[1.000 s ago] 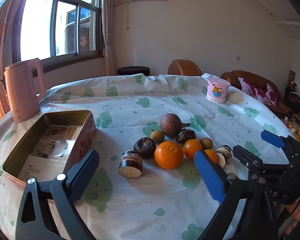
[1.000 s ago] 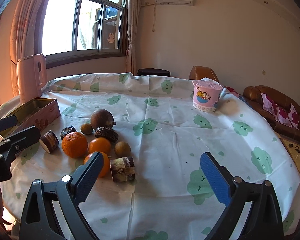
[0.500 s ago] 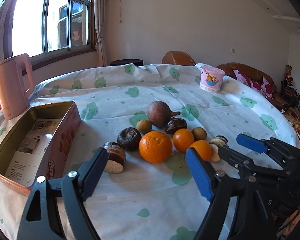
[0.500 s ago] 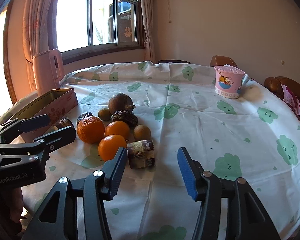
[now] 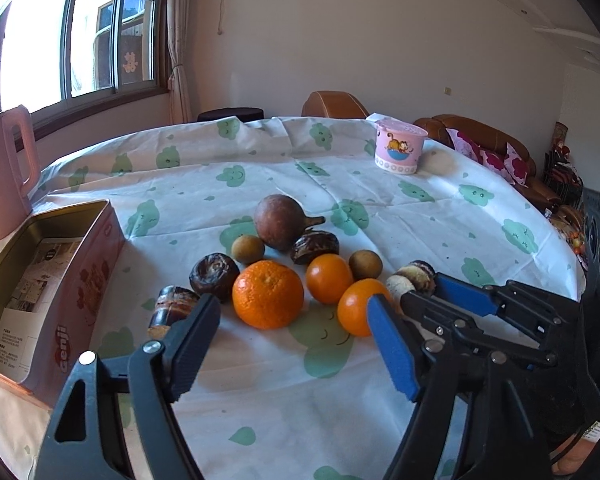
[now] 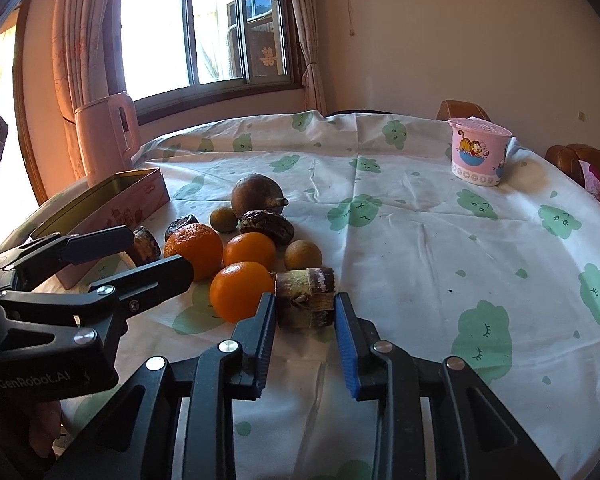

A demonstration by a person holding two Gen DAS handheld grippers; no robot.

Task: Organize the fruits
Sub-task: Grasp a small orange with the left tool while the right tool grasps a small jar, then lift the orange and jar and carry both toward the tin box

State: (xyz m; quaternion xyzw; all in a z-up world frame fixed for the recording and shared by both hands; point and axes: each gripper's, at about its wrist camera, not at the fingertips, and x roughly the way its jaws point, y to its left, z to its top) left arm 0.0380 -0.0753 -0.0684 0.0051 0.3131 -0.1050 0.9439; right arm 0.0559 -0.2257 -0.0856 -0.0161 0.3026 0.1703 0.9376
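Observation:
A heap of fruit lies mid-table: a large orange (image 5: 268, 294), two smaller oranges (image 5: 329, 278), a brown round fruit (image 5: 278, 222), small longans, dark chestnut-like pieces and two cut cane stubs. My left gripper (image 5: 292, 340) is low in front of the large orange. Its jaws are closing, with the orange between the fingertips and neither pad touching it. My right gripper (image 6: 305, 312) is shut on a short cane stub (image 6: 306, 294) that rests on the cloth beside a small orange (image 6: 240, 296). In the left wrist view the right gripper (image 5: 424, 296) comes in from the right, its fingers around that stub (image 5: 414, 276).
An open pink tin box (image 5: 88, 280) with paper inside stands left of the fruit, and a pink kettle (image 5: 4, 168) is behind it. A pink cartoon cup (image 5: 400, 146) stands far right. The cloth-covered round table (image 6: 420, 240) drops off towards a sofa on the right.
The right gripper's jaws came together onto the cane stub. The left gripper moved nearer the fruit and lower, and its jaws narrowed around the large orange.

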